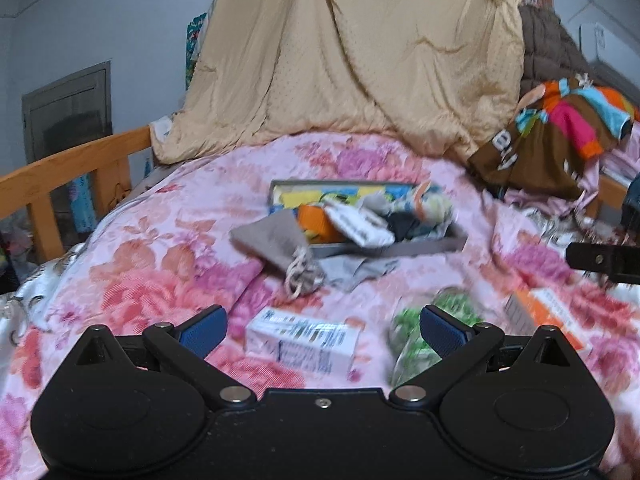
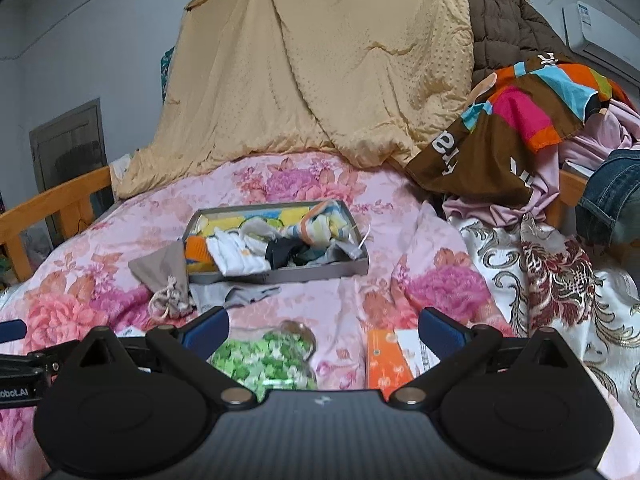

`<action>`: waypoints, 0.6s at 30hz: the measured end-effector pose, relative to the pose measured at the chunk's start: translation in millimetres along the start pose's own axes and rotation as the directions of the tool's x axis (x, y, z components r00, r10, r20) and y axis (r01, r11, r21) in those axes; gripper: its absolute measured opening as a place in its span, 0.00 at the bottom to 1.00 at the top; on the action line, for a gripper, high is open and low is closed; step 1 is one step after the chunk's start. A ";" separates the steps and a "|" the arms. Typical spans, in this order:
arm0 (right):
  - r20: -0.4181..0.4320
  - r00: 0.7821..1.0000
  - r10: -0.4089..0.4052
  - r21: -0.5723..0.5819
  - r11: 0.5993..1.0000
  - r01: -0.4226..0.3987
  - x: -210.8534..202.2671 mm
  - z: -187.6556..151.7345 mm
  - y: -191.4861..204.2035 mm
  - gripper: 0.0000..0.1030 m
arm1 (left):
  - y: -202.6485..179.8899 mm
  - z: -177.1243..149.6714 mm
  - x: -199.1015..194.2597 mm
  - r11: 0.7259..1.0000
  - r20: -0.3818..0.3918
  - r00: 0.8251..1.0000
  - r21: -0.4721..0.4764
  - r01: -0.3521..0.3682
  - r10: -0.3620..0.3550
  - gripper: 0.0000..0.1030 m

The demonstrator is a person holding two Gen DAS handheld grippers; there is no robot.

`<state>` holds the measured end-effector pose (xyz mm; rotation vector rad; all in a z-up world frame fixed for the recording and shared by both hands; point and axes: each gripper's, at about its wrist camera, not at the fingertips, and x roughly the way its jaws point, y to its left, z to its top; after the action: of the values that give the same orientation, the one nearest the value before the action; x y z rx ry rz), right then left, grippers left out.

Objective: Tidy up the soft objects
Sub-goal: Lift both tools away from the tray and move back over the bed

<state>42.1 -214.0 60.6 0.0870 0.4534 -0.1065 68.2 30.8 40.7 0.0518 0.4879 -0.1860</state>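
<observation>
Risk is a mistaken pick, because both the left gripper and the right gripper hang wide and empty near hard cartons, while the grey pouch lies against the tray of socks.

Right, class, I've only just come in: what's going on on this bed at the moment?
Both the left hand-held gripper and the right hand-held gripper hang open and empty over a flowered quilt. A grey tray already holds socks and cloths; a grey drawstring pouch, a green patterned bag and two cartons lie outside it.
</observation>
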 end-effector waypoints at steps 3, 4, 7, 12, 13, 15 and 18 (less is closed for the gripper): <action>-0.030 1.000 -0.003 -0.005 1.000 0.003 -2.7 -4.8 2.4 1.00 | -0.5 -5.3 -5.0 1.000 -0.019 1.000 0.014 -0.010 0.010 0.99; -0.040 0.999 -0.005 -0.003 1.000 0.005 -3.1 -6.5 2.7 1.00 | -0.9 -6.2 -6.2 1.000 -0.020 1.000 0.020 -0.017 0.017 0.99; -0.080 0.997 -0.009 0.009 1.000 0.010 -3.3 -12.3 2.1 1.00 | 0.6 -6.2 -10.4 1.000 -0.023 0.999 0.009 -0.026 0.027 0.99; -0.118 0.993 -0.007 0.000 1.000 0.007 -5.6 -20.6 5.8 1.00 | 5.3 -7.3 -13.7 0.999 -0.041 0.999 -0.028 -0.036 0.035 0.99; -0.123 0.992 -0.004 -0.005 1.000 0.003 -6.2 -21.9 6.9 1.00 | 5.9 -7.7 -14.0 0.999 -0.048 0.998 -0.035 -0.034 0.032 0.99; -0.139 0.990 0.003 -0.017 1.000 -0.005 -7.1 -25.5 10.6 1.00 | 6.0 -9.0 -14.0 0.999 -0.063 0.998 -0.042 -0.034 0.031 0.99; -0.172 0.985 0.012 -0.041 0.999 -0.020 -5.5 -29.6 16.8 1.00 | 5.1 -10.7 -13.3 0.998 -0.080 0.996 -0.041 -0.040 0.037 0.99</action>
<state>26.4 -193.8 37.6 0.0581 0.6269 -0.0739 52.7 39.0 37.5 0.0270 0.5695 -0.1360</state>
